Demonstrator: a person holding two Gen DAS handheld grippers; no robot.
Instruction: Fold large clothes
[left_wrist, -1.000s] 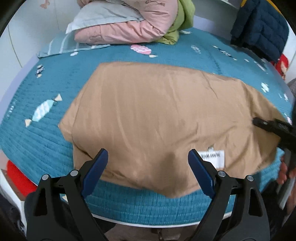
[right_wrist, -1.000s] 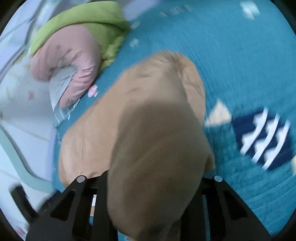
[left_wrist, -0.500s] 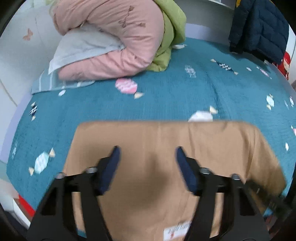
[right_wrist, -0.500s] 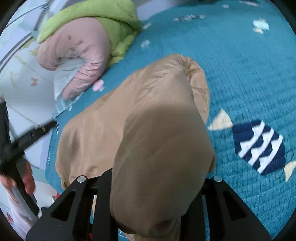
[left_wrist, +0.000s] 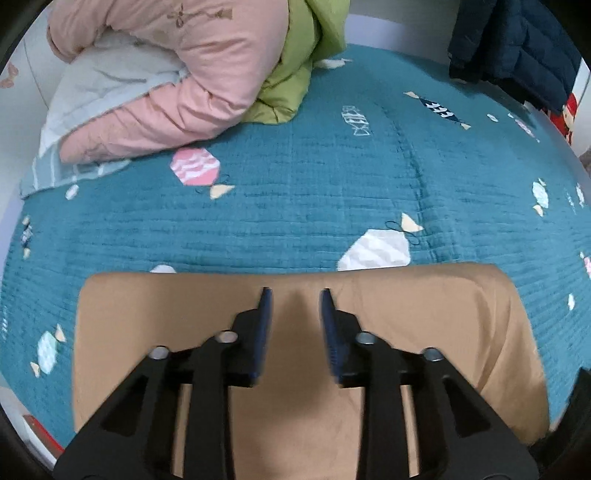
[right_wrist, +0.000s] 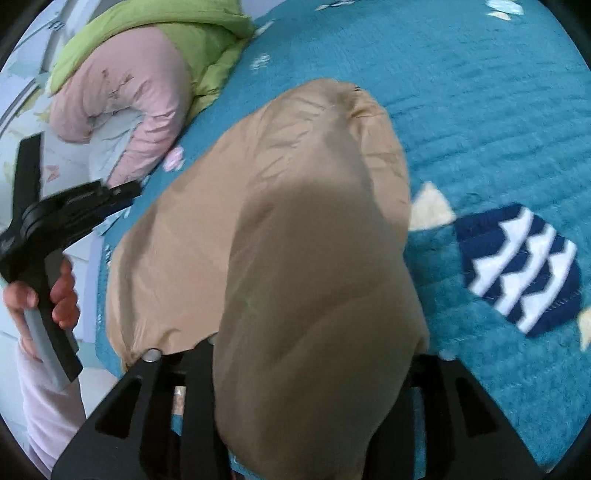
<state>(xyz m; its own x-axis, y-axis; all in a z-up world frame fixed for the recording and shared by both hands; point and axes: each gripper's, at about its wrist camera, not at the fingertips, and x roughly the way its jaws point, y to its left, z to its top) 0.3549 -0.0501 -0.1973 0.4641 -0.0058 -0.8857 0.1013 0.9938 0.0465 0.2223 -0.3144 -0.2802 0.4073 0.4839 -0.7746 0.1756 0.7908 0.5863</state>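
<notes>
1. The left gripper (left_wrist: 295, 299) has swung in low over the tan garment (left_wrist: 424, 306) on the bed (left_wrist: 314, 206), its jaws narrowed from wide to part-open, holding nothing.
2. The right gripper (right_wrist: 314, 387) stays buried under draped cloth; grip unclear.
3. Likely a fold comes next.
4. No containers in view.

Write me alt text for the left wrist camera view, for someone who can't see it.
The left gripper, its blue-padded fingers partly open with a gap between them, hovers over a folded tan garment lying flat on a teal quilted bedspread with candy motifs. At the far side lie a pink padded jacket, a green jacket and a navy puffer jacket.
</notes>
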